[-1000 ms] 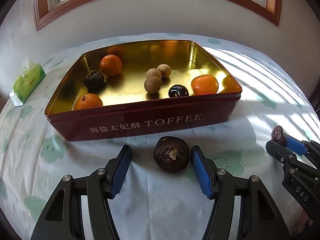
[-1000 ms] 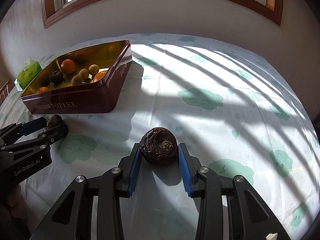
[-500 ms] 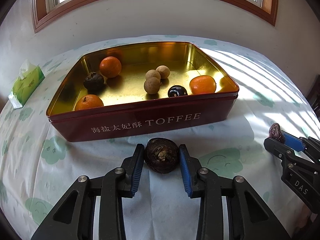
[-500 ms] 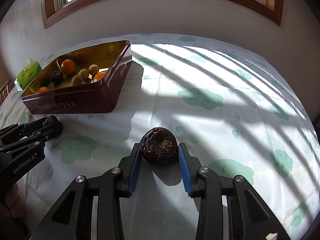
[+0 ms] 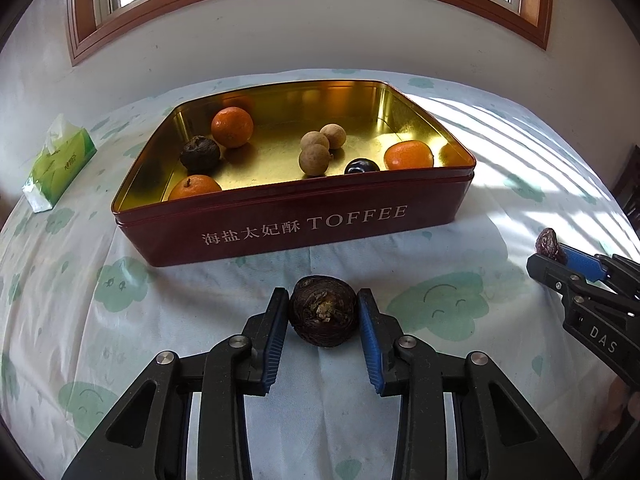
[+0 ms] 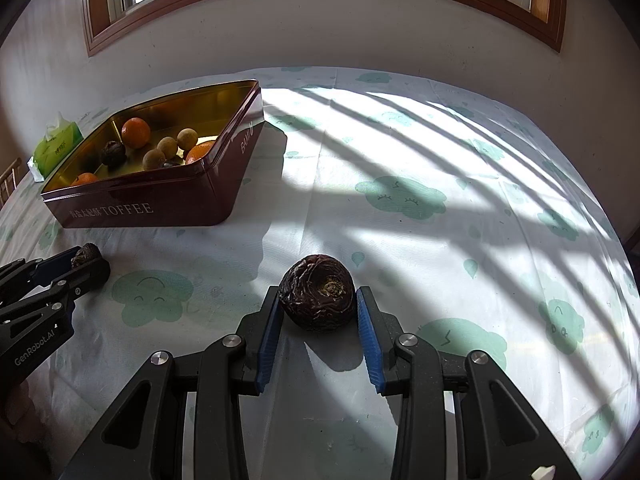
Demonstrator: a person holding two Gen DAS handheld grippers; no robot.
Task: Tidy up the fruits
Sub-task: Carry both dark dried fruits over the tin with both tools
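Both tools are at the pick-up step of the fruit sorting, each closed on one dark fruit that rests on the counter, and neither fruit has yet gone into the tin. The left tool (image 5: 323, 322), a black clamp with blue ribbed pads, has its jaws drawn in narrow against the sides of a dark brown, wrinkled round fruit (image 5: 323, 311) that sits on the white cloth with pale green cloud faces (image 5: 120, 284), just in front of the long wall of the dark red rectangular toffee tin with a gold inside (image 5: 296, 228). The right tool (image 6: 317, 318), of the same make, has its pads pressed in the same way on a second dark wrinkled round fruit (image 6: 317, 292), which lies well to the right of the tin in a patch of shade near bright sun stripes. Inside the tin already lie three oranges, three small tan round fruits, one dark wrinkled fruit and one glossy dark purple one. A green tissue pack (image 5: 60, 162) stands off to the tin's left. The next move probably calls for each tool to lift its fruit straight up clear of the cloth, high enough to pass over the tin's rim, then carry it across and set it down on the gold floor, likely beside the dark fruit of its own kind. The left has only a short way to go; the right must cross more cloth. The fruits are round and rough-skinned, so the hold should be firm through the lift, lest one roll out.
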